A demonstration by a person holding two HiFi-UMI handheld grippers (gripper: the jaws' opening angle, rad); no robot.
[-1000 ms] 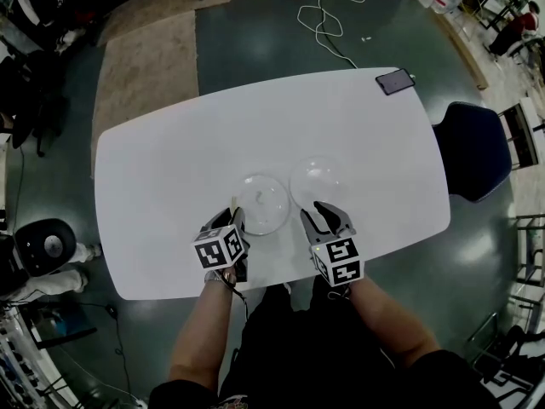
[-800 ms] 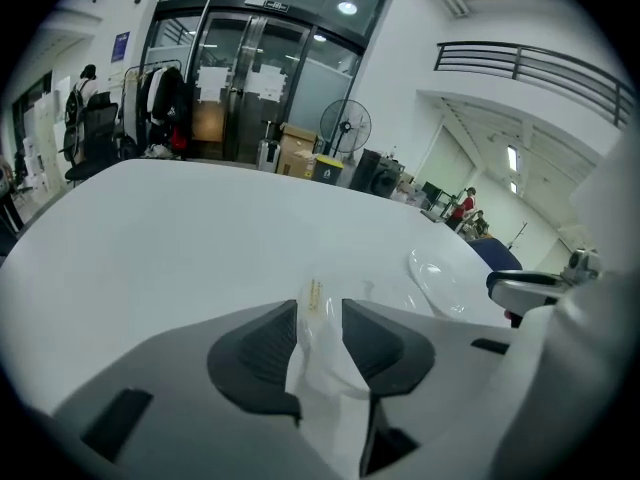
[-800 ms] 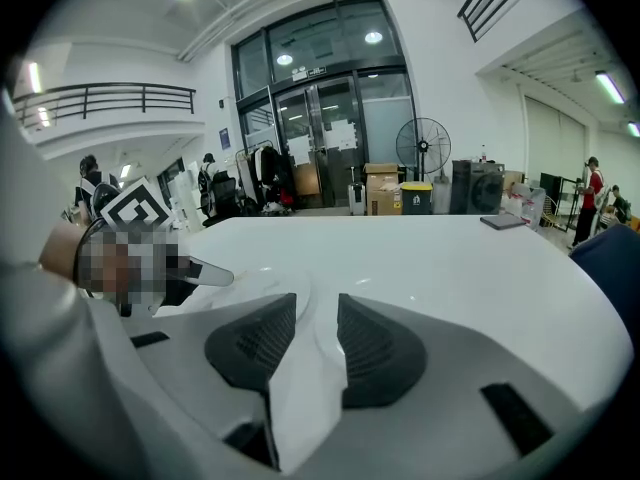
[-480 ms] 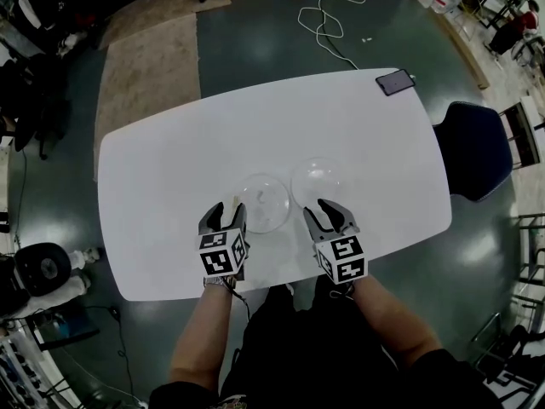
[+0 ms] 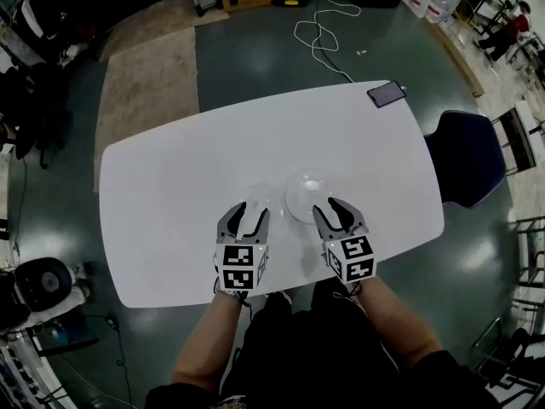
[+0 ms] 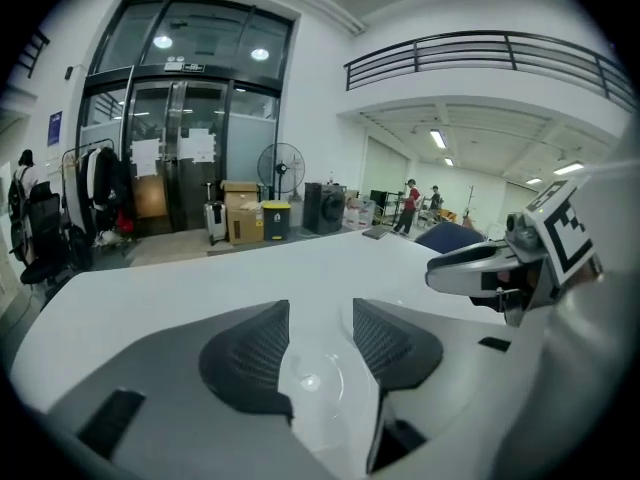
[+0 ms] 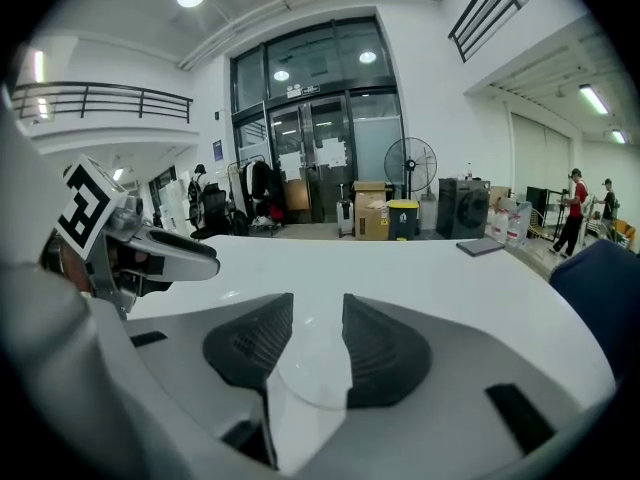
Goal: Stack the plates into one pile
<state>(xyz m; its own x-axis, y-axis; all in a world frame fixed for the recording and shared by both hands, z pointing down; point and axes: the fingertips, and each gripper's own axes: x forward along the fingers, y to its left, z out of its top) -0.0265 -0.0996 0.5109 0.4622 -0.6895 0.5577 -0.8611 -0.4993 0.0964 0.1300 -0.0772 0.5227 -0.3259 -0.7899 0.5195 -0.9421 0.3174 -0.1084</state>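
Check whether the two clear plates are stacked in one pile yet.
No: the left clear plate and the right clear plate lie side by side on the white table, neither atop the other.

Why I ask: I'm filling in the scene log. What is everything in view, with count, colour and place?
table: 1, white, centre
plates: 2, clear, side by side on the table's near half
phone: 1, dark, table's far right corner
chair: 1, dark blue, right of the table
cable: 1, white, floor beyond the table
rug: 1, beige, floor at far left
left gripper: 1, grey, above one plate; jaws just opened, apart, not gripping it
right gripper: 1, grey, at the other plate's rim; jaws just opening, apart, not gripping it
arms: 2, bare, bottom of the head view
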